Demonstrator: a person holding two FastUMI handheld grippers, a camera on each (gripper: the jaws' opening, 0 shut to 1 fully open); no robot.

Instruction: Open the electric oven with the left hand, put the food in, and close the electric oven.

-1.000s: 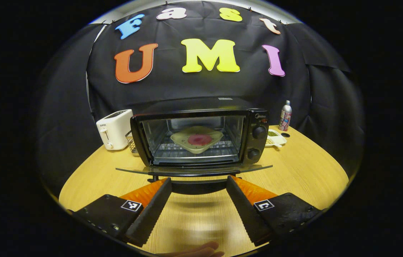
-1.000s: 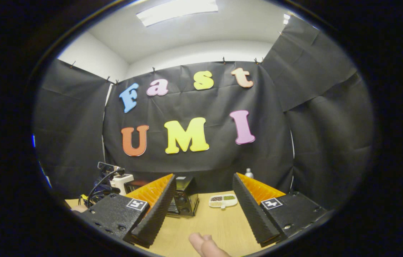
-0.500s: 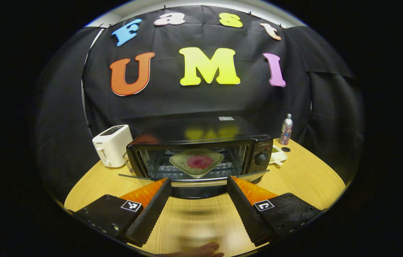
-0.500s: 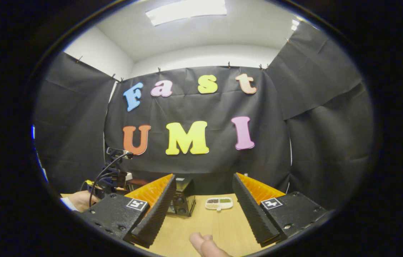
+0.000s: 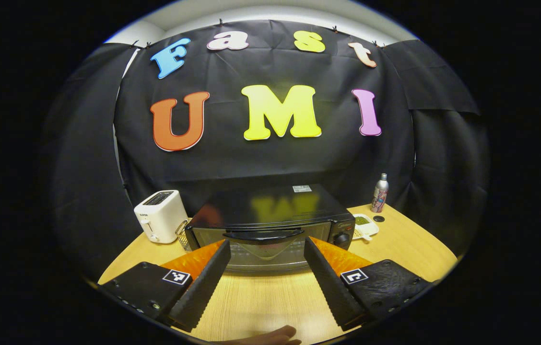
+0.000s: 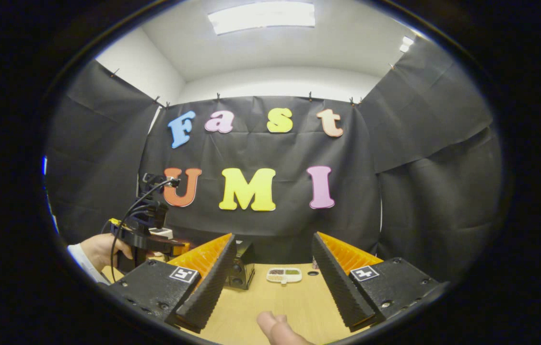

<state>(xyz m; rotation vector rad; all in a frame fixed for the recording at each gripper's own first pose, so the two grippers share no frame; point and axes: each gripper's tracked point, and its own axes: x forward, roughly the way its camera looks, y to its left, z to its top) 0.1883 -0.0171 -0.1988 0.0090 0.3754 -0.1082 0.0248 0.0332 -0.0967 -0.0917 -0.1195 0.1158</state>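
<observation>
The black electric oven [image 5: 265, 206] stands on the wooden table [image 5: 395, 249] with its glass door upright against the front and the handle [image 5: 263, 235] at the top. Through the glass a pale plate of food [image 5: 265, 250] shows faintly. My left gripper [image 5: 266, 243] is open, just in front of the door, nothing between its fingers. My right gripper [image 6: 274, 237] is open and empty, held higher and to the right of the oven [image 6: 241, 268]. In the right gripper view a hand [image 6: 100, 249] holds the left gripper [image 6: 148, 239].
A white toaster [image 5: 160, 215] and a small wire basket [image 5: 183, 237] stand left of the oven. To its right are a divided dish [image 5: 362, 223], a dark cap [image 5: 379, 219] and a metal bottle [image 5: 380, 193]. The table's near edge lies under both grippers.
The oven door has swung up from lying flat and open to shut. My left gripper rose with it. The right gripper has lifted and drifted slightly, still open.
</observation>
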